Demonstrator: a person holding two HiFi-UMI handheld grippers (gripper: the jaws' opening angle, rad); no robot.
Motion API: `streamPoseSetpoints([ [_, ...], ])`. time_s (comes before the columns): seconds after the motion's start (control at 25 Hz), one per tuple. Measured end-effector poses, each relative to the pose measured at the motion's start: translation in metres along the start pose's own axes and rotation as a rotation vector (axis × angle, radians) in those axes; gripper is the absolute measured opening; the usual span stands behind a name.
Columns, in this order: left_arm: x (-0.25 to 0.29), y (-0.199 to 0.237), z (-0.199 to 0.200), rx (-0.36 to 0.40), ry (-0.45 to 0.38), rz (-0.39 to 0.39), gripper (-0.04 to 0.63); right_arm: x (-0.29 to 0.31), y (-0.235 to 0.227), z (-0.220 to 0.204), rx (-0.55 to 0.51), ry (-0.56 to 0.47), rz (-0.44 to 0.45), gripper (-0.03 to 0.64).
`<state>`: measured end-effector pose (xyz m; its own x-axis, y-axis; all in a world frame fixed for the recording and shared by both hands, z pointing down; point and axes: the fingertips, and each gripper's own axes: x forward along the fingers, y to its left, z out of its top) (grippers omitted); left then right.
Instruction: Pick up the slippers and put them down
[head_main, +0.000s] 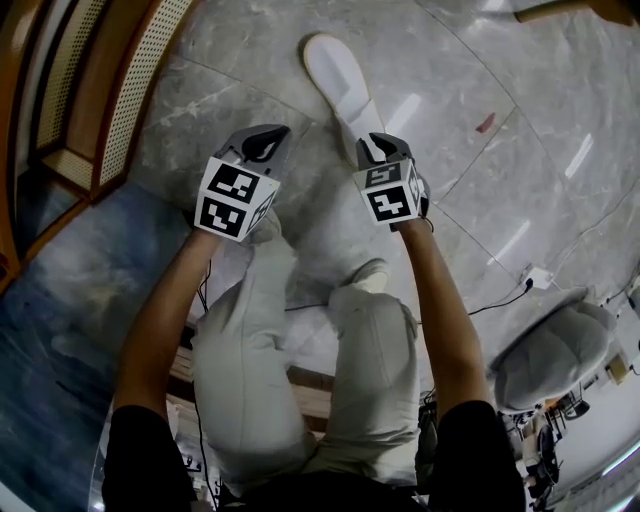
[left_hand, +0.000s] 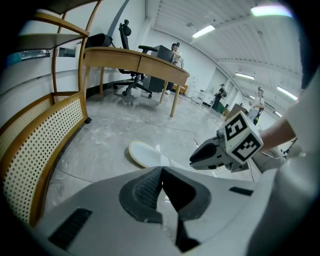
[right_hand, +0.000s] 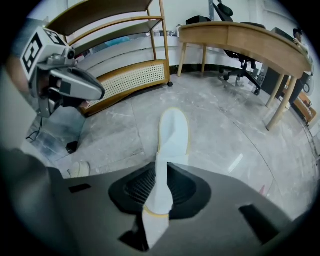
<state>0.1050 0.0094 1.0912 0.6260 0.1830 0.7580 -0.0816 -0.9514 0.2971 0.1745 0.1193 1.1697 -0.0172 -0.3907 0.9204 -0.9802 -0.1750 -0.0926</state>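
Left edge: rattan shelf unit (head_main: 120, 90), close on your left.
Left claw (left_hand: 161, 172): jaws together, nothing held.
Right claw (right_hand: 161, 175): narrowly parted, pads on the slipper (right_hand: 173, 132) upper; toe down on the marble floor (head_main: 480, 60).
Room: open ahead and to your right.

Long ceiling strips (left_hand: 204, 31) far overhead light the room brightly and evenly, laying white streaks of glare on the polished floor (head_main: 480, 60) and leaving only soft shadows. Both gripper views bow hard at the edges with black corners, and the white slipper (right_hand: 173, 132) looks washed out, blurring up close.
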Motion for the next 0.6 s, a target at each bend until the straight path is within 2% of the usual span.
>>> streamPoseSetpoints([
  [0.28, -0.038, -0.019, 0.022, -0.017, 0.014, 0.008, 0.005, -0.053, 0.002, 0.012, 0.006, 0.001, 0.014, 0.044],
  [0.6, -0.100, -0.039, 0.080, -0.020, -0.026, 0.036, 0.005, -0.138, -0.004, 0.047, -0.003, -0.019, -0.007, 0.005],
])
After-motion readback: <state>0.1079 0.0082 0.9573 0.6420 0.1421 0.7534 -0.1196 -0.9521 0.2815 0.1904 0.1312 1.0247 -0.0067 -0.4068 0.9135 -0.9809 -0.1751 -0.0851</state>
